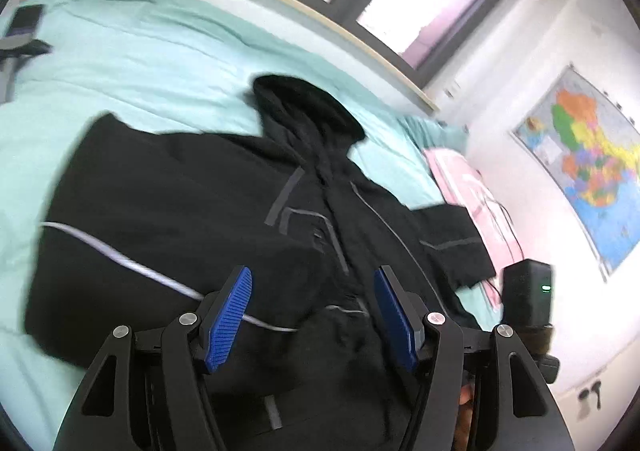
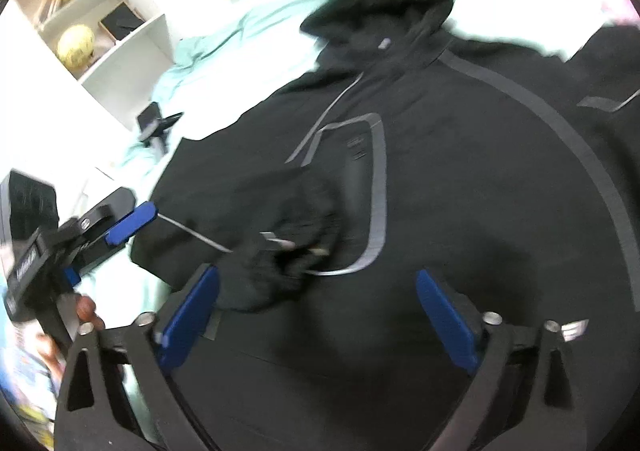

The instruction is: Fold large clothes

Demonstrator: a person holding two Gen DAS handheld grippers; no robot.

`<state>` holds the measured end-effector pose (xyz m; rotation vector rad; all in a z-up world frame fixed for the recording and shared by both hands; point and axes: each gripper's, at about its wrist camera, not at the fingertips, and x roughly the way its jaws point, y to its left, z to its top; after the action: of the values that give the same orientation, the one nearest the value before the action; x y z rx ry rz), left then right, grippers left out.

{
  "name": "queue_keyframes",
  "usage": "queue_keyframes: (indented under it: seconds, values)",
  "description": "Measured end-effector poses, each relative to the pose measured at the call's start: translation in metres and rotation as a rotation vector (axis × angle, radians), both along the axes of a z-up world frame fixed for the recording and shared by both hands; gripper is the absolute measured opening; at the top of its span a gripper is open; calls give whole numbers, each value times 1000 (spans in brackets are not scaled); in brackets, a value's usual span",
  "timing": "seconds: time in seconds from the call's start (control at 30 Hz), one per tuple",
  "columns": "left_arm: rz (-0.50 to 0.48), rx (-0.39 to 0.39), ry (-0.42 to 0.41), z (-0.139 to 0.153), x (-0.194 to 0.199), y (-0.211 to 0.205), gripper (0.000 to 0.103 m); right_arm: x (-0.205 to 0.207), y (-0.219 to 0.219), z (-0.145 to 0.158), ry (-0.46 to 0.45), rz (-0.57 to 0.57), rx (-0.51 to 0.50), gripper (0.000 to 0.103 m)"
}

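A large black hooded jacket point(image 1: 180, 187) with grey stripes lies spread on a mint-green bed point(image 1: 132, 63), hood toward the window. One sleeve is folded across its front. It also fills the right wrist view point(image 2: 460, 179). My left gripper point(image 1: 312, 283) hovers open and empty over the jacket's lower part. My right gripper point(image 2: 316, 287) is open and empty above the jacket's front, near the folded sleeve's cuff point(image 2: 288, 247). The left gripper also shows in the right wrist view point(image 2: 128, 223), at the jacket's left edge.
A pink item point(image 1: 468, 187) and a black device with a green light point(image 1: 528, 291) lie at the bed's far side by the wall with a map point(image 1: 592, 163). A phone on a stand point(image 2: 154, 123) sits on the bed. A white bookshelf point(image 2: 100, 19) stands beyond.
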<state>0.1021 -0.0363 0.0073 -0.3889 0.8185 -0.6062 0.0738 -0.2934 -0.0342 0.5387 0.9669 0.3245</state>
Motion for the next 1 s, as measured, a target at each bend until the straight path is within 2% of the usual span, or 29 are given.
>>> queue_keyframes:
  seconds: [0.1,0.13,0.17,0.23,0.27,0.3,0.37,0.47,0.57,0.63,0.73,0.8,0.9,1.0]
  values:
    - [58,82,-2,2,-3,18,65,25,20,-20,94,-17,75,87]
    - [77,112,3,0,-1,20,65,33,25,-27,119,-25,67,73]
    - [88,126,7,-1,0,23,65,42,32,-33,145,-21,39,48]
    - [110,136,23,-3,2,33,65,50,40,-32,127,-6,24,43]
    - [125,139,28,-2,5,37,65,49,39,-22,86,-19,-10,39]
    - [131,143,29,-2,7,38,65,48,38,-14,56,-27,-39,38]
    - [149,160,23,2,14,39,65,44,26,19,-59,-63,-147,38]
    - [143,173,27,6,28,26,65,49,-6,54,-141,-108,-252,38]
    - [113,177,27,6,42,5,65,56,-48,76,-171,-163,-348,38]
    - [97,193,41,0,54,-12,65,58,-83,81,-165,-188,-382,38]
    - [53,204,72,-14,69,-39,65,65,-117,68,-135,-232,-433,38]
    - [30,241,98,-28,78,-57,65,68,-137,53,-98,-266,-485,38]
    - [22,340,131,-60,83,-77,65,75,-174,9,3,-303,-500,38]
    - [9,388,151,-80,85,-84,65,81,-200,-50,132,-310,-456,39]
